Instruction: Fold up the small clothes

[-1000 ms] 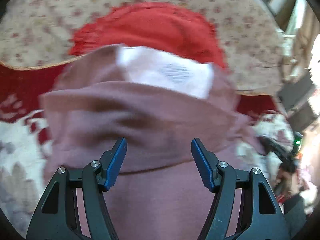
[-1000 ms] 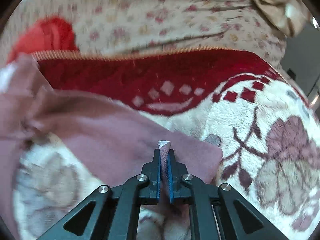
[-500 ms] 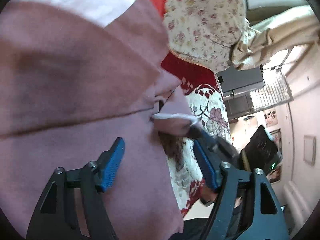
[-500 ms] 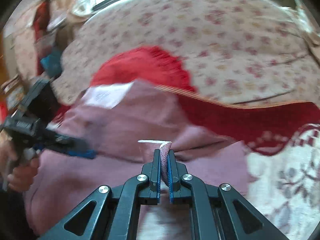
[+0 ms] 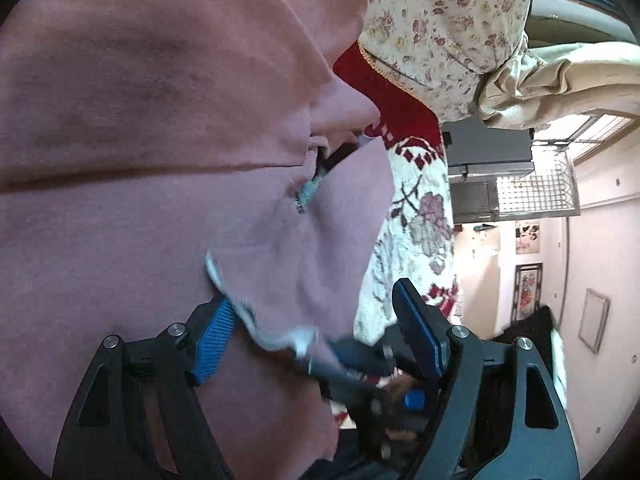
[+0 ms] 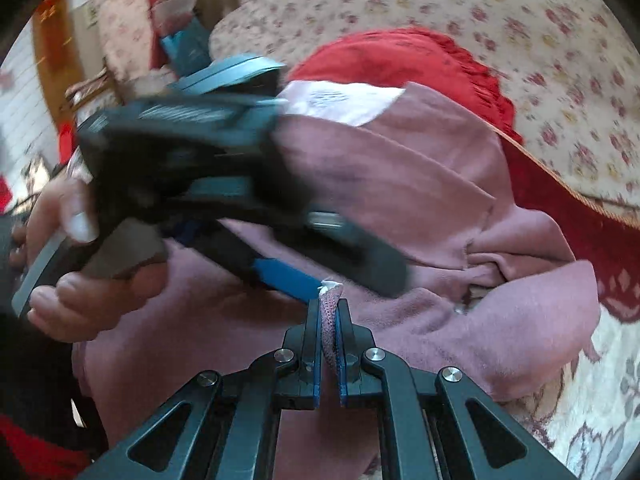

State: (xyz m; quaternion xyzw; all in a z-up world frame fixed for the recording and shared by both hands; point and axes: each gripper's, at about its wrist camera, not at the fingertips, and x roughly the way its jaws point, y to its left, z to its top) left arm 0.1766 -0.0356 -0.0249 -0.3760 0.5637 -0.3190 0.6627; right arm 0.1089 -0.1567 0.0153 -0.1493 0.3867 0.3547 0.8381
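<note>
While the right gripper (image 6: 329, 304) has its two blue-padded fingers pressed together on a hem of the mauve garment (image 6: 420, 208), the left gripper (image 5: 316, 320) stands with its fingers spread wide, a white-edged fold of the same cloth lying between them. That fold touches the left finger's blue pad (image 5: 214, 338); whether it reaches the other pad cannot be told, since the cloth is blurred there. Seen from the right wrist, the garment lies spread over the floral blanket (image 6: 600, 408), its far part rising toward the flowered pillow (image 6: 520, 40) at the blanket's far edge. A white label (image 6: 340, 98) shows on its upper part, just in front of a red frilled cloth (image 6: 420, 60) that lies against the pillow. One sleeve bunches toward the blanket's right side, near the dark red border (image 6: 580, 216). The left gripper crosses this view as a dark blurred shape, held by the left hand (image 6: 80, 264), with one blue fingertip just beside the pinched hem. From the left wrist the mauve cloth fills most of the frame, and the right gripper shows blurred and low, behind the spread fingers, its tip at the fold's white edge. Beyond the blanket's edge a beige curtain (image 5: 560, 80) and a pink wall (image 5: 600, 280) are visible.
</note>
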